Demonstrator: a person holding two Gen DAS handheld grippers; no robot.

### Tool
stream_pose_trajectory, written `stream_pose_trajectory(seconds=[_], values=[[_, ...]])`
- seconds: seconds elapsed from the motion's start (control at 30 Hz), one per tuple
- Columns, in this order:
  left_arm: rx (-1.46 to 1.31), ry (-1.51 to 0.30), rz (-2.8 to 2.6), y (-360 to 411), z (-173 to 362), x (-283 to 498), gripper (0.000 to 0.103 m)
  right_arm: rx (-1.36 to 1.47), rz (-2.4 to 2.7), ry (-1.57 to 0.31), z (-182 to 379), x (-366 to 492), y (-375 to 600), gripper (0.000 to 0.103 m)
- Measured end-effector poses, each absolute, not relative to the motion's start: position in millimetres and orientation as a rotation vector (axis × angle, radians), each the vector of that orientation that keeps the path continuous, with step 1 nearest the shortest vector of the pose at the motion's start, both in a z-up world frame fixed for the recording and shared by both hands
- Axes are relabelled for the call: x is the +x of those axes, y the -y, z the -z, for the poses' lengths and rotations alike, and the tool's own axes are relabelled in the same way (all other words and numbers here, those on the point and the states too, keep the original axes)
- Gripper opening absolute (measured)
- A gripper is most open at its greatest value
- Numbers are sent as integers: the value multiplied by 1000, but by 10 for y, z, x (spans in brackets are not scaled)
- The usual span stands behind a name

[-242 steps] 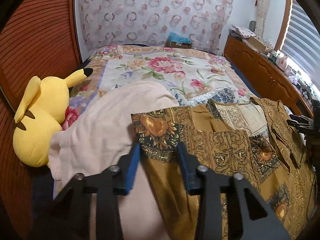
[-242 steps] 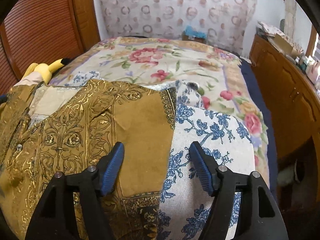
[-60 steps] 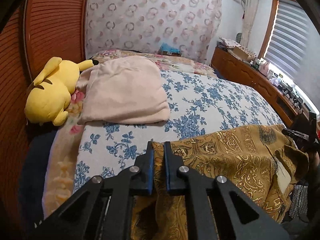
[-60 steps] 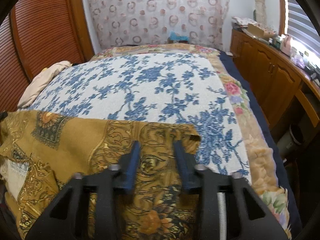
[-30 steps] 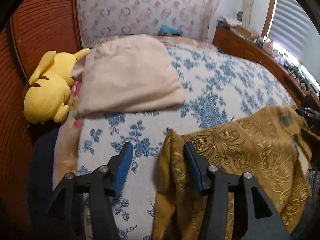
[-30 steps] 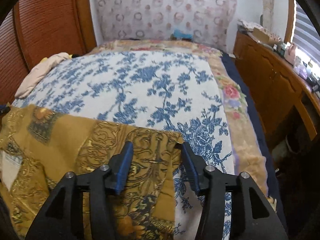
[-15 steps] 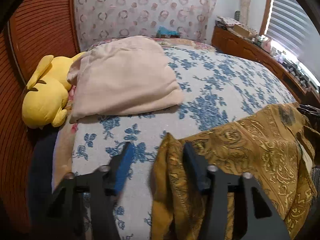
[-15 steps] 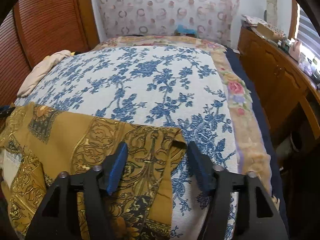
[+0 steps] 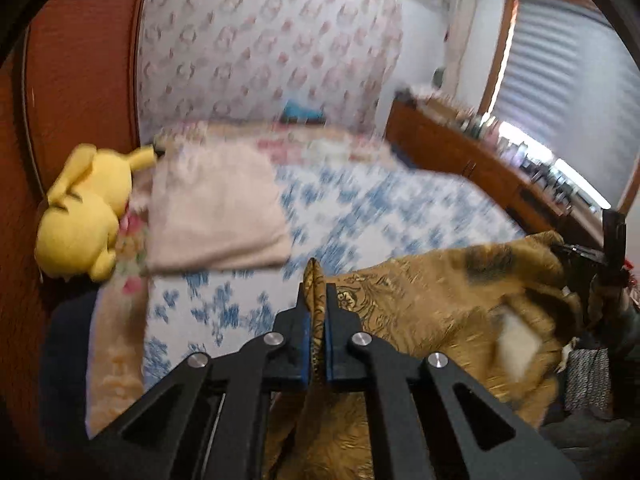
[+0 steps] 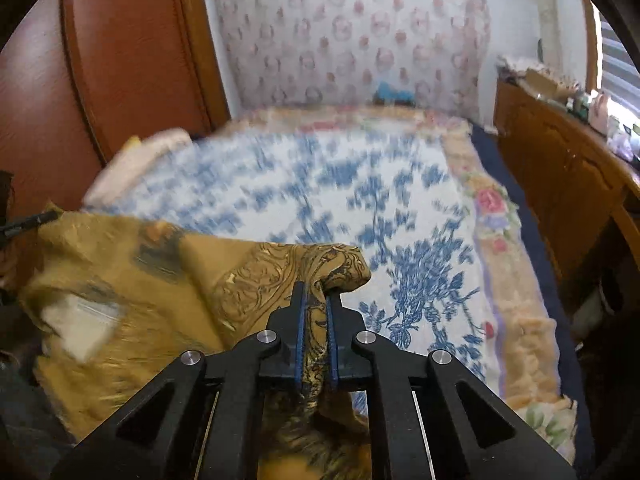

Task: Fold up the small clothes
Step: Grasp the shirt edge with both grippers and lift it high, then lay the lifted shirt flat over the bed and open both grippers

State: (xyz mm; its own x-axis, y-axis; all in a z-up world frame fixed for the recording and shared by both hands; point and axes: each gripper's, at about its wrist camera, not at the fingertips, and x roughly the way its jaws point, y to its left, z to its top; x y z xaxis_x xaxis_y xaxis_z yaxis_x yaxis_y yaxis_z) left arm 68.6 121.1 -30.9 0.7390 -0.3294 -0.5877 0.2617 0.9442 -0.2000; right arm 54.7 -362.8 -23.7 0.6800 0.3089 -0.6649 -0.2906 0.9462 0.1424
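At six o'clock in each wrist view, the left gripper and right gripper each pinch a corner of the mustard garment, likely to spread it over the blue-floral bedspread for folding.

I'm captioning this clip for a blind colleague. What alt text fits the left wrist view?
The left tool is shut on an edge of a mustard-gold patterned garment over a blue-and-white floral bedspread. Beyond lie a folded beige cloth and a yellow plush toy; the view is motion-blurred.
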Motion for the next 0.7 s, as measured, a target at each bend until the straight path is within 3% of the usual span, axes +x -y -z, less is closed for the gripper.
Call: stream_pose_trajectory(seconds=[0.23, 0.4, 0.53, 0.7], values=[[-115, -433, 374, -1243, -724, 256, 2, 10, -336, -509, -863, -56, 3632, 6], [-72, -317, 345, -1285, -1379, 367, 2, -106, -326, -371, -1632, -56, 3534, 6], [-19, -300, 277, -1266, -1731, 935, 2, -181, -283, -336, -2150, 546, 3479, 6], [45, -383, 233, -1123, -1538, 2010, 8, -244, -182, -446, -2016, 1768, 3484, 6]])
